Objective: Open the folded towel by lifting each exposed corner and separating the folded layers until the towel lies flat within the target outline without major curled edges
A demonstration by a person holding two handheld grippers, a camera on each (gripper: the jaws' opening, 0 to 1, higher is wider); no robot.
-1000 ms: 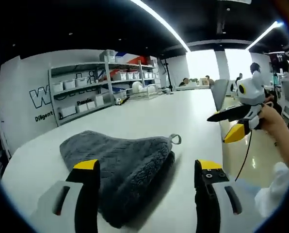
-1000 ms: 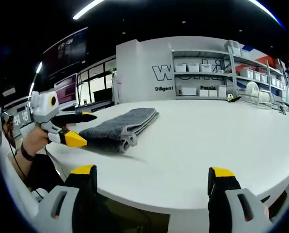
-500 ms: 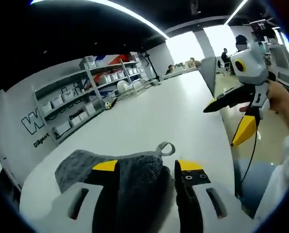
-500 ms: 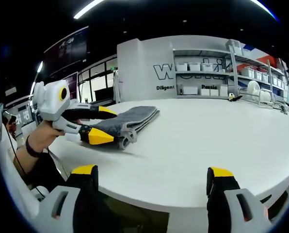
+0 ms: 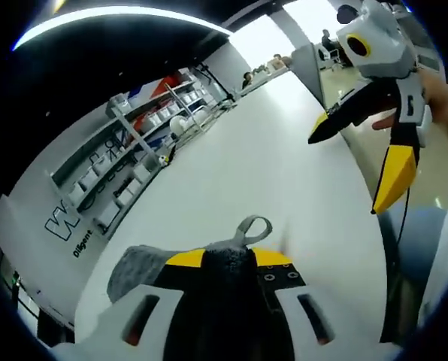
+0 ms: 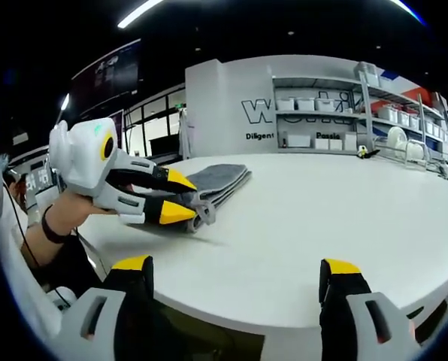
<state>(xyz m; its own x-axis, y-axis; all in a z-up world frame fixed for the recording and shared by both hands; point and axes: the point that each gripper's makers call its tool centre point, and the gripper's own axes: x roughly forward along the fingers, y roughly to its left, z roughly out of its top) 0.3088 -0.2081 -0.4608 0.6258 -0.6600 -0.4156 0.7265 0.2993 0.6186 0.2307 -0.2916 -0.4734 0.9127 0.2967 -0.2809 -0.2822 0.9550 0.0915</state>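
A folded grey towel (image 6: 218,179) with a small hanging loop (image 5: 252,226) lies near the edge of a white table (image 6: 307,218). My left gripper (image 5: 229,258) is shut on the towel's looped corner; in the right gripper view the left gripper (image 6: 180,197) pinches that near corner, held by a person's hand (image 6: 70,207). My right gripper (image 6: 235,265) stands open over the table's near edge, well apart from the towel, nothing between its jaws. In the left gripper view the right gripper (image 5: 363,124) hovers open at the far right beyond the table.
Metal shelves with white bins (image 6: 337,120) stand behind the table against a white wall with lettering (image 6: 265,113). The white table stretches wide to the right of the towel. People sit at desks (image 5: 261,68) in the far background.
My left gripper has closed from open onto the towel's looped corner and the view has tilted. The right gripper has hardly moved.
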